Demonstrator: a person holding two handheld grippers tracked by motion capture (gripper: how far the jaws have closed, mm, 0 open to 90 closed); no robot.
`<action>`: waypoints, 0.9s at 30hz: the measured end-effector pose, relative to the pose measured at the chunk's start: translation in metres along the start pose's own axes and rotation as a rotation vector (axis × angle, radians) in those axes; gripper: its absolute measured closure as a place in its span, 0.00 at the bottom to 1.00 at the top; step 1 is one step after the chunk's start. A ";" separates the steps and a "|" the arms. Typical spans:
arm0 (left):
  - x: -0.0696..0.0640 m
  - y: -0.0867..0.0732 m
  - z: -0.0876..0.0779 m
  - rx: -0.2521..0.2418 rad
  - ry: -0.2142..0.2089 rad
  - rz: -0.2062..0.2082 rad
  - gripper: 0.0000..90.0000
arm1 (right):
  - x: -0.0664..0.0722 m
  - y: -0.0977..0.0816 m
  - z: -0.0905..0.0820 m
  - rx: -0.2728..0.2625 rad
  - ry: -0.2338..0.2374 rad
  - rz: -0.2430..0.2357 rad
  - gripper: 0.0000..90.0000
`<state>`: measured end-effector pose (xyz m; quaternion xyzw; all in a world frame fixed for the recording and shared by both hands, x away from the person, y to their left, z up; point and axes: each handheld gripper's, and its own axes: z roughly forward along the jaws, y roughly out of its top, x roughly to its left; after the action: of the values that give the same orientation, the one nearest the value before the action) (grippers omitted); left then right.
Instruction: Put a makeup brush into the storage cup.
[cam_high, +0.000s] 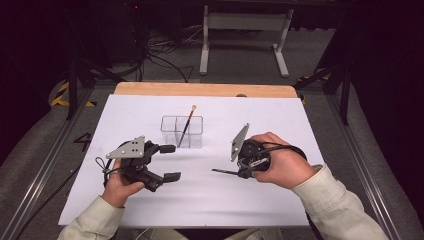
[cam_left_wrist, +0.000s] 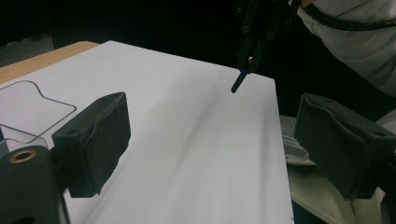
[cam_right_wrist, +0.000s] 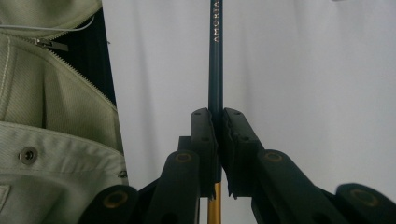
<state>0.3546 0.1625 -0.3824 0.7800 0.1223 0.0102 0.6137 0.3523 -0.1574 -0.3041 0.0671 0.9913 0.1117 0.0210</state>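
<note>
Brush (cam_right_wrist: 215, 60): slim dark blue handle with pale lettering reading "AMORIA" along it and a gold-coloured section further down, clamped between the fingers (cam_right_wrist: 204, 140) of the right gripper (cam_high: 246, 172), which are closed tight on it. In the high view the handle sticks out level from the fingers toward the left, just above the white sheet on the counter (cam_high: 210, 90), in front of the clear organizer. From the left gripper view the blunt dark handle end (cam_left_wrist: 238, 81) points down at a slant over the white sheet.
</note>
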 end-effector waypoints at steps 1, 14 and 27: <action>0.000 0.000 0.001 0.000 -0.004 0.000 0.13 | 0.001 0.001 0.000 0.005 0.002 -0.009 0.93; -0.004 -0.003 0.012 0.024 -0.045 0.003 0.15 | 0.010 0.027 0.009 -0.017 0.023 -0.099 0.93; -0.007 -0.006 0.018 0.043 -0.100 0.015 0.28 | 0.013 0.045 0.013 -0.004 0.010 -0.129 0.93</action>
<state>0.3497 0.1450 -0.3918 0.7935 0.0858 -0.0265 0.6019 0.3460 -0.1093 -0.3069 0.0023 0.9934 0.1125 0.0231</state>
